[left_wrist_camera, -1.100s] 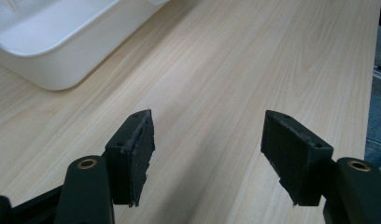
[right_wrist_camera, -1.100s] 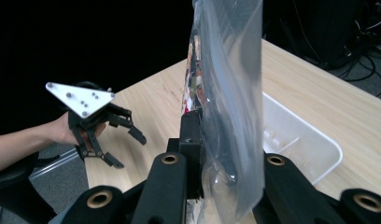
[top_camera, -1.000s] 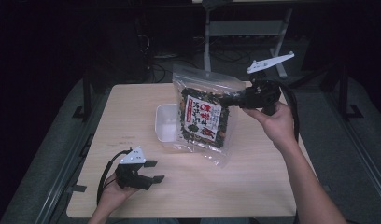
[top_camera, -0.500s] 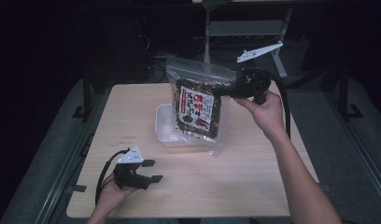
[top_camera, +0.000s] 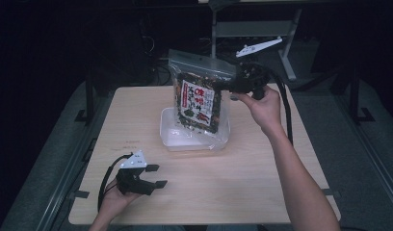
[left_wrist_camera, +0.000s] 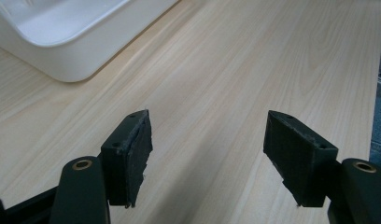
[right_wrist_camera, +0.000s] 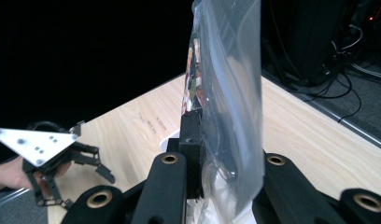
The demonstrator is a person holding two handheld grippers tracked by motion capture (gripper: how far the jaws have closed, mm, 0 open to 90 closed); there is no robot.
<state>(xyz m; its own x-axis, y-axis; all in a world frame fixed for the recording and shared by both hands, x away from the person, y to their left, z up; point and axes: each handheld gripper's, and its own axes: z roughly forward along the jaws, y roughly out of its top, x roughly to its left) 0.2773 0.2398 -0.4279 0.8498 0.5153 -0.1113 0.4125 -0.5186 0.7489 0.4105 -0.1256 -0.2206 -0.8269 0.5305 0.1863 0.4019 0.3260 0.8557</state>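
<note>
A: Where is the bag, and what has hold of it?

B: The right gripper [top_camera: 231, 87] is clamped on the side edge of the clear snack bag [top_camera: 200, 102], up near the zip seal. In the high view the bag hangs upright, long axis running 12 to 6, its bottom corner directly over the white tray [top_camera: 171, 138] (whether it touches the tray I can't tell).

A: And the other hand?

B: The left gripper [top_camera: 153, 176] rests low on the table [top_camera: 242, 183] at about 7 o'clock from the tray, well apart from the bag, jaws spread with nothing between them. The right hand [top_camera: 266, 108] is plainly the nearer one, so lowering the bag would fall to it, I'd judge.

A: Anything unclear?

B: In the right gripper view the plastic covers one jaw, so the depth of the bite is hidden. The label print is too small to read, and the tray's floor lies behind the bag.
</note>
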